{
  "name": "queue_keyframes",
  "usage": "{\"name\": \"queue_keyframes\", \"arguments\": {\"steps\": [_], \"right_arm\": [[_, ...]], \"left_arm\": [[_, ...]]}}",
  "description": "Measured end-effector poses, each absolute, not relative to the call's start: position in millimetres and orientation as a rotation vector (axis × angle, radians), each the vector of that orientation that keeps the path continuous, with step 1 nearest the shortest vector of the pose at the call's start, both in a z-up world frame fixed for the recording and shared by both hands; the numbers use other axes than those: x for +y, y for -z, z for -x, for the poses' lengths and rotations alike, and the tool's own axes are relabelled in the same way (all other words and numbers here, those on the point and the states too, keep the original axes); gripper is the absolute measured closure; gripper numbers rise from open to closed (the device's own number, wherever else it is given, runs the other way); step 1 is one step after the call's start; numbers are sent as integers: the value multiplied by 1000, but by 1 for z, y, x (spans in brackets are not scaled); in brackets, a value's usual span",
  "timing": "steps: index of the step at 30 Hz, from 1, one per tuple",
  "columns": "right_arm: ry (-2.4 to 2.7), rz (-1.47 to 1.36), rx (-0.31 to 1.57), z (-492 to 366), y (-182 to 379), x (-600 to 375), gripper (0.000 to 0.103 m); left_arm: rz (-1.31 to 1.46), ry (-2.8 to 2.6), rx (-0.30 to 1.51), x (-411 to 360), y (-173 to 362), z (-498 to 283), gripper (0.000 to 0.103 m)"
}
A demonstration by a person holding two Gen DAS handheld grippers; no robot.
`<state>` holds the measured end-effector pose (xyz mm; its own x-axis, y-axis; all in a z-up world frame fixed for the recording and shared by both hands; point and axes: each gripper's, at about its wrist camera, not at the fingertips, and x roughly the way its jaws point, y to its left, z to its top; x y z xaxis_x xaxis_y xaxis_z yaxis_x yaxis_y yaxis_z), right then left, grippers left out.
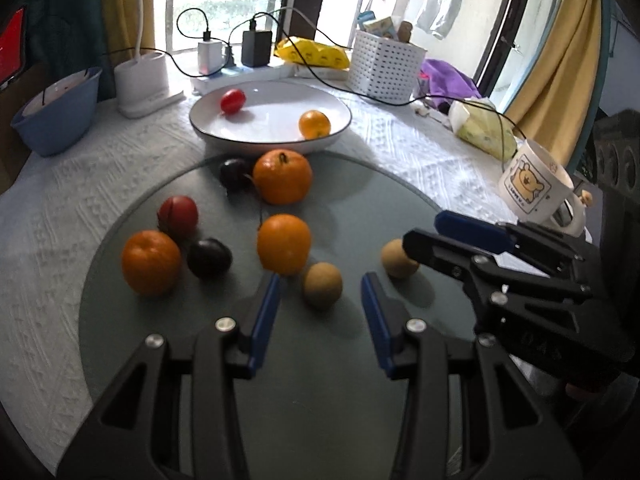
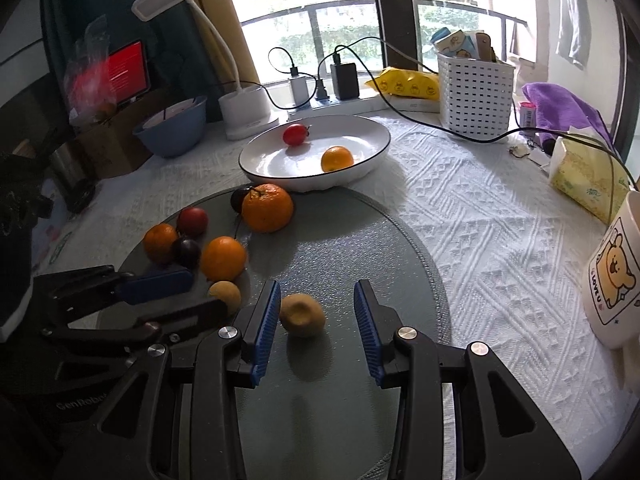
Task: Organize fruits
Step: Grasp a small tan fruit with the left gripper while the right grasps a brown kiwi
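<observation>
Brown and round, two small fruits sit on the grey glass mat (image 1: 224,420), and each pair of tongs is lined up on one. The left gripper (image 1: 320,308) has its blue pads apart, with nothing held, and the brown fruit nearer the oranges (image 1: 322,285) sits just ahead of the gap. The right gripper (image 2: 316,312) is apart too, with the other brown fruit (image 2: 302,315) in front of its gap.

To do this well, I think each gripper should slide forward until its fruit is right in the middle. Then squeeze gently, so the fruit does not roll away. Lift, then carry it to the white plate with the dark rim (image 1: 224,128), where a small red fruit (image 1: 232,100) and a small orange fruit (image 1: 315,124) lie.
</observation>
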<state>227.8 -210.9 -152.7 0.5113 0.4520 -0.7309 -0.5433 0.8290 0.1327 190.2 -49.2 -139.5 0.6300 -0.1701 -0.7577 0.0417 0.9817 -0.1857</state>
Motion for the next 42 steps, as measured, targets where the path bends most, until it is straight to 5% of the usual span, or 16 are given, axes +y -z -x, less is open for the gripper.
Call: {"name": "queue_keyframes", "arguments": {"steps": [10,17,42], "right_arm": [[-608,108,864,-231,160,-217,63],[-632,117,866,-229,159,-213,63],[-627,159,882,-231,159,-198,74]], "left_arm": [[149,142,905,-57,146,-197,60],[149,154,922,-57,150,-200,78],[146,173,836,-38,125,-178,78]]}}
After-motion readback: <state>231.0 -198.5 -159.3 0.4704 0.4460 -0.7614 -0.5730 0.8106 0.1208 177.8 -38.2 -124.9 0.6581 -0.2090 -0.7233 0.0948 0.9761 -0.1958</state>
